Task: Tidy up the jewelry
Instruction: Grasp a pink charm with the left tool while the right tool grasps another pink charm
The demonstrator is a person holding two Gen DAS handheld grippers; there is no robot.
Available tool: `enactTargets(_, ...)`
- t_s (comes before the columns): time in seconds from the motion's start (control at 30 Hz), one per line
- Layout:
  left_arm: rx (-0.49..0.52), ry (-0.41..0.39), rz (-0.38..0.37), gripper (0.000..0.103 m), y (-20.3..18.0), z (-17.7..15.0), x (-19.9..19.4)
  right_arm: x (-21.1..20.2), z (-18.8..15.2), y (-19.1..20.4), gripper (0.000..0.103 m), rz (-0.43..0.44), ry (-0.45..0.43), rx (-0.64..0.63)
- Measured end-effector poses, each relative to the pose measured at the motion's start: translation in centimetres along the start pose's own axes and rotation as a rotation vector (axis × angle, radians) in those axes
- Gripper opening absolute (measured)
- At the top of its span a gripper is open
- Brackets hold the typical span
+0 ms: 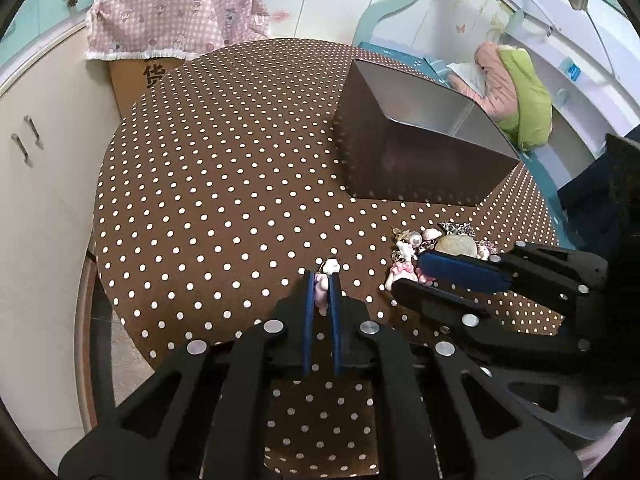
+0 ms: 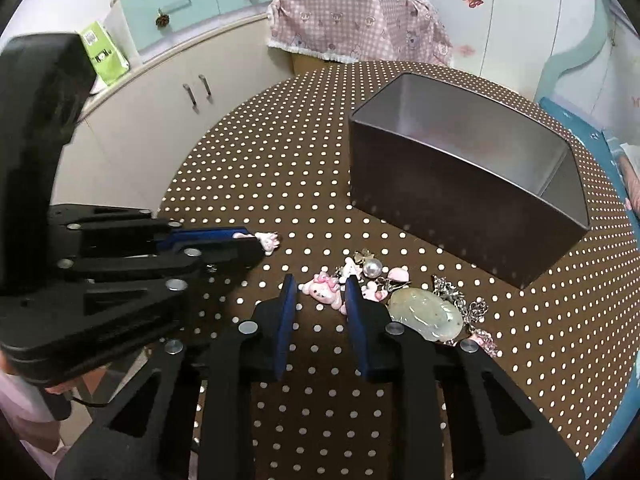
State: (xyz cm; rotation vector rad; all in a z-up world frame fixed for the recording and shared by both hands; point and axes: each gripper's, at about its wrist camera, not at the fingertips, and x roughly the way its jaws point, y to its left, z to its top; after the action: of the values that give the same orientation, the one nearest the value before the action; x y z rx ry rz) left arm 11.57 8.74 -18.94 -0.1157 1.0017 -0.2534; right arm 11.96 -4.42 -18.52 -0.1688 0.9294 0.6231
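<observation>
My left gripper (image 1: pixel 323 282) is shut on a small pink and white charm (image 1: pixel 323 288), low over the dotted table; the charm also shows in the right wrist view (image 2: pixel 269 241) at the left gripper's (image 2: pixel 256 242) tips. A pile of jewelry (image 2: pixel 384 300) lies in front of an open metal tin (image 2: pixel 464 176): a pink bear charm (image 2: pixel 325 291), a pearl (image 2: pixel 373 268), a pale oval stone (image 2: pixel 428 314), silver chain (image 2: pixel 464 300). My right gripper (image 2: pixel 320 294) is open, its fingers either side of the bear charm. The pile (image 1: pixel 436 246) and tin (image 1: pixel 416 140) also show in the left wrist view.
The round table has a brown cloth with white dots (image 1: pixel 224 184). A cardboard box under pink checked cloth (image 1: pixel 172 20) stands behind it. White cupboards (image 2: pixel 160 120) are to the left. A blue surface with pink and green clothing (image 1: pixel 516 92) is at the right.
</observation>
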Motion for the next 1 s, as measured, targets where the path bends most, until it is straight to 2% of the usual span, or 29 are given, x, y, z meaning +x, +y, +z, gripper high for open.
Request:
enactTargets(0.07,0.0,-0.003,-0.002,0.007,0.0,0.0,-0.1,0.3,0.1,0.0,0.015,0.002,0.005,0.001)
enactTargets(0.13,0.0,-0.007,-0.008,0.007,-0.1,0.0,-0.3,0.8,0.1,0.1,0.012,-0.011,0.014,-0.008)
enactTargets(0.37,-0.003,-0.025,-0.02,0.007,-0.5,0.4,-0.7,0.7,0.1,-0.2,0.008,-0.001,0.016,-0.009)
enactTargets(0.4,-0.003,-0.026,-0.024,0.007,-0.5,0.7,-0.8,0.5,0.2,-0.3,0.0,0.007,0.012,-0.003)
enactTargets(0.6,0.006,-0.04,-0.027,0.007,-1.1,1.3,-1.2,-0.4,0.1,-0.4,0.0,0.021,0.003,-0.006)
enactTargets(0.7,0.0,-0.041,-0.033,0.007,-1.0,1.4,-1.2,-0.6,0.4,-0.2,0.006,0.017,0.0,0.002)
enactTargets(0.77,-0.005,-0.039,-0.03,0.007,-0.9,1.4,-1.3,-0.6,0.5,0.1,0.02,0.02,-0.004,-0.012)
enactTargets(0.8,-0.007,-0.041,-0.03,0.007,-0.8,1.4,-1.3,-0.3,0.7,0.4,0.028,-0.008,0.0,-0.029)
enactTargets(0.93,-0.017,-0.048,-0.026,0.007,-0.4,1.2,-1.6,1.1,0.8,0.7,0.03,-0.021,0.024,-0.033)
enactTargets(1.0,-0.019,-0.052,-0.024,0.007,-0.2,1.1,-1.7,1.4,0.8,1.1,0.025,-0.045,0.011,-0.067)
